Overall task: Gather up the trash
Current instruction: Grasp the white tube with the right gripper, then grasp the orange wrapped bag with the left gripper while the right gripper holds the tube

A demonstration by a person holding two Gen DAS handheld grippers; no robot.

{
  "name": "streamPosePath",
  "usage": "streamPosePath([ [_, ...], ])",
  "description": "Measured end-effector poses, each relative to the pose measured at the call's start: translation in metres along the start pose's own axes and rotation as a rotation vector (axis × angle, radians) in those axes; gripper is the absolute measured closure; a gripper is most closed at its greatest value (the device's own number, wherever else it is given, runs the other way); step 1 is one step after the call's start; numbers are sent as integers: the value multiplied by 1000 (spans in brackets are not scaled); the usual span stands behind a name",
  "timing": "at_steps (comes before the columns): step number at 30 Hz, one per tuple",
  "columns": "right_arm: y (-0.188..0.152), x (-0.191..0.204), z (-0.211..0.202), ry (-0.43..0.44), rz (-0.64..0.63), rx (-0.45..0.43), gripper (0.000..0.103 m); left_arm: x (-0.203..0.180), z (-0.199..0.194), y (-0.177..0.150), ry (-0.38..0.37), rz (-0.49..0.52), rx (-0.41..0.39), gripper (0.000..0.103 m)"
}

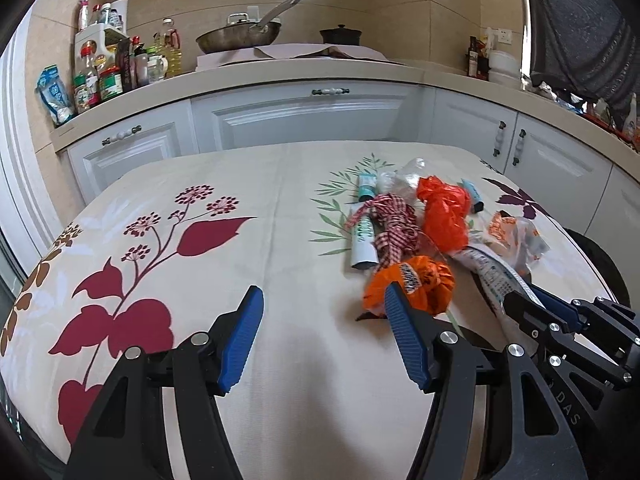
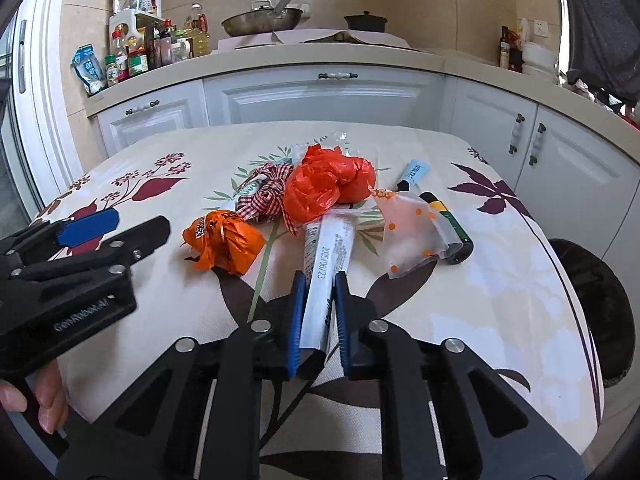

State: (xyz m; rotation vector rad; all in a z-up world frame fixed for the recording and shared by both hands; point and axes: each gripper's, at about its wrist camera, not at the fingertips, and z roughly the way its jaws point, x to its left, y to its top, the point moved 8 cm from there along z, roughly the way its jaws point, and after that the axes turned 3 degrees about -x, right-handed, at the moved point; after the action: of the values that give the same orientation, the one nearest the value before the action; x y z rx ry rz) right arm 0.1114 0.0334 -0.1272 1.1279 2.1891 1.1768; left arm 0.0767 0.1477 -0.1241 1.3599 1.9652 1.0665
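Kitchen setup: a table under a cream floral tablecloth [image 2: 500,312], with white cabinets [image 2: 320,100] and a cluttered counter across the top of the frame. Trash is bunched mid-table.

Right now the thing in hand is a long white plastic wrapper with a printed date [image 2: 326,264]. It's sitting lower centre of the right wrist view, and the right gripper [image 2: 318,312] has its blue pads clenched on both sides of it, so that one's grabbed.

Working outward from there: a crumpled orange printed wrapper [image 2: 224,246] to its left, a wad of red-orange plastic bag [image 2: 328,186] above, a red-and-white gingham ribbon [image 2: 264,192] next to that, a clear bag with orange dots [image 2: 412,232] on the right, and a dark marker pen [image 2: 450,226] poking out behind it.

Over on the left, the left gripper [image 1: 324,336] has its jaws spread wide, holding nothing, with one pad close to the orange wrapper.

My read: it's early days, since most of the pile is untouched. Next up is probably lifting the white wrapper clear and carrying it to the dark round bin [image 2: 600,312] at the right edge, without dragging the dotted bag along.
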Motion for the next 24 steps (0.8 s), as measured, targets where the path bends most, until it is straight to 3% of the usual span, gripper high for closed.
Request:
streamPosePath([
  [11,10,-12,-23,12,16,-66,94,-27,-1,1,-24,51,-5,41],
  [18,1,-21,-28,9,27,-58,94,-38,2,1,-35,66,0,41],
  [24,-8,-29,-25,7,44,-38,94,-45,7,2,-50,68,12,29],
])
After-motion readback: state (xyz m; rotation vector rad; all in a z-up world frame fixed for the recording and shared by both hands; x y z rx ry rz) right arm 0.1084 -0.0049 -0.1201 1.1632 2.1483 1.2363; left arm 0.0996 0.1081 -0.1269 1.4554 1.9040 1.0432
